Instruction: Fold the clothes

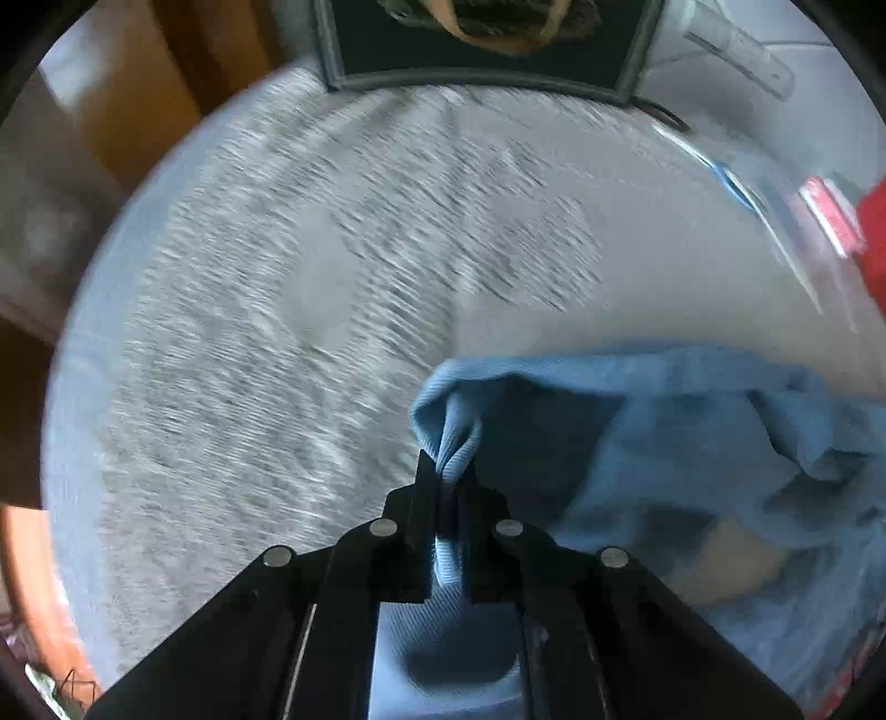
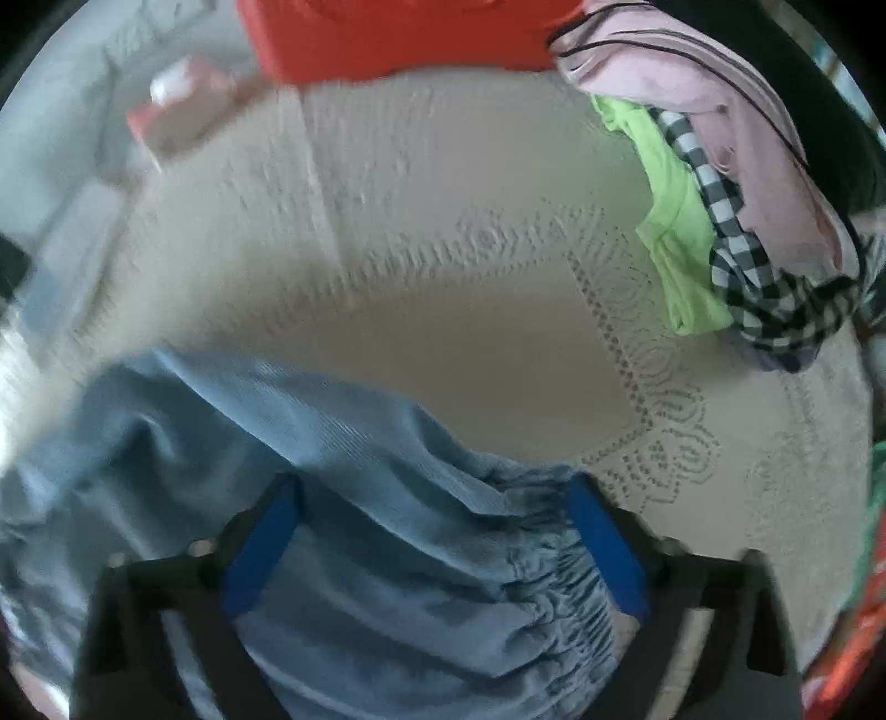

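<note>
A light blue ribbed garment (image 1: 664, 443) hangs bunched over a white lace tablecloth (image 1: 277, 277). My left gripper (image 1: 448, 471) is shut on a pinched fold of the garment's edge and holds it lifted. In the right wrist view the same blue garment (image 2: 360, 498) lies between the wide-open blue-padded fingers (image 2: 260, 543) of my right gripper (image 2: 432, 498), with its gathered elastic band (image 2: 559, 587) against the right finger. The cloth is not pinched there.
A pile of clothes (image 2: 736, 183) in pink, green and black-white check sits at the far right of the tablecloth (image 2: 443, 304). A red box (image 2: 398, 39) and a pink pack (image 2: 177, 105) lie at the far edge. A dark framed mat (image 1: 482, 50) lies beyond the cloth.
</note>
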The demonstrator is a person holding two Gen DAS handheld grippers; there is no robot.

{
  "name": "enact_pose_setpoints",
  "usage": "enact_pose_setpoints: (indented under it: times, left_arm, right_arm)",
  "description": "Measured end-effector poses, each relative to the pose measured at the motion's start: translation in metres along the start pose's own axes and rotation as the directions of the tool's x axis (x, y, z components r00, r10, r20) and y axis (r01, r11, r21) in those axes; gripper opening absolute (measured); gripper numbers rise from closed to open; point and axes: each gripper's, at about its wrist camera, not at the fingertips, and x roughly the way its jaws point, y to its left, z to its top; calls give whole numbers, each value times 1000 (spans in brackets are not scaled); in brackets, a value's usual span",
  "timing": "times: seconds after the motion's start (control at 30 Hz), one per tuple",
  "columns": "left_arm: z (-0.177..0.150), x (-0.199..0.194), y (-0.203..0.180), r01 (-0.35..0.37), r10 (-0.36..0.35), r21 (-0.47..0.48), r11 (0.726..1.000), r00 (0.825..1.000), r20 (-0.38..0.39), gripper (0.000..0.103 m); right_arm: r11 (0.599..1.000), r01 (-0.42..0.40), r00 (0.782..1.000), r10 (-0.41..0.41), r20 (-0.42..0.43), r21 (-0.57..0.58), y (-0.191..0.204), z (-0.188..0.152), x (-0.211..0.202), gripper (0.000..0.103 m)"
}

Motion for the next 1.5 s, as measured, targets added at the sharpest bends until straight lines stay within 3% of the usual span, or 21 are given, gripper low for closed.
enact_pose_setpoints:
  times: [0.03,0.07,0.13,0.17,0.3,0.33,0.43,0.5,0.57,0.7,0.77,0.8,1.03,1.13,1.17,1.2,1.23,1.27,1.3,1.4,1.5]
  left_arm:
    - [3,-11,2,-69,68,8,998,996,53,6]
    - [7,-23,4,-129,128,9,992,986,106,6]
    - [17,-51,9,-174,173,-11,985,966,192,6]
    - [25,-51,10,-154,154,-11,988,972,180,6]
    - [58,-51,12,-75,76,-16,997,988,132,11]
    - [66,-52,13,-55,57,-18,998,991,120,13]
    - [90,-47,21,4,0,-45,999,996,86,39]
    - [94,-50,34,5,3,-84,996,995,103,72]
    - [93,-56,48,2,13,-115,993,992,129,78]
    - [82,-40,62,-13,23,-138,990,997,71,78]
    - [71,-26,64,-34,39,-126,991,999,30,78]
    - [64,-17,65,-43,45,-126,991,999,12,78]
    - [37,30,63,-11,-3,-163,987,996,-89,77]
    - [33,29,61,3,-21,-178,984,995,-99,72]
    - [34,27,58,5,-22,-164,986,995,-102,57]
    - [34,23,54,-3,-13,-150,989,995,-103,25]
    - [35,19,49,-11,-3,-135,991,995,-104,8]
    - [36,14,44,-27,16,-118,993,995,-98,7]
    - [39,6,41,-75,70,-94,993,996,-63,7]
    - [52,-25,34,-207,212,-65,976,975,66,7]
    - [71,-55,32,-220,238,-118,968,954,181,10]
  right_arm:
    - [1000,16,1000,-16,17,-14,3,0,-4,36]
    - [999,32,999,-31,34,-28,6,0,-9,20]
    - [998,46,996,-43,82,-38,9,5,-21,8]
    - [999,36,993,-33,117,-29,8,11,-30,2]
    - [1000,-6,974,4,227,6,3,30,-59,2]
    - [1000,-18,974,14,224,14,2,31,-58,5]
    - [998,-54,975,44,217,41,-3,34,-55,27]
    - [995,-78,975,63,213,58,-6,36,-53,44]
    - [992,-101,974,83,209,76,-9,38,-51,54]
    - [989,-100,977,77,197,107,-25,29,-52,58]
    - [987,-100,979,75,187,128,-34,24,-52,74]
    - [985,-100,980,74,182,139,-39,21,-52,76]
    - [962,-165,982,139,127,216,-63,18,-33,79]
    - [957,-191,980,173,100,218,-58,22,-17,96]
    - [958,-198,979,183,89,209,-53,23,-10,101]
    - [958,-205,978,193,78,200,-48,25,-4,101]
    - [959,-211,977,202,67,190,-43,26,2,95]
    - [969,-189,982,181,63,160,-34,27,3,59]
    - [980,-156,987,149,62,122,-24,28,2,46]
    - [999,-54,996,54,65,7,7,31,1,46]
    - [994,-101,982,94,163,35,4,45,-24,46]
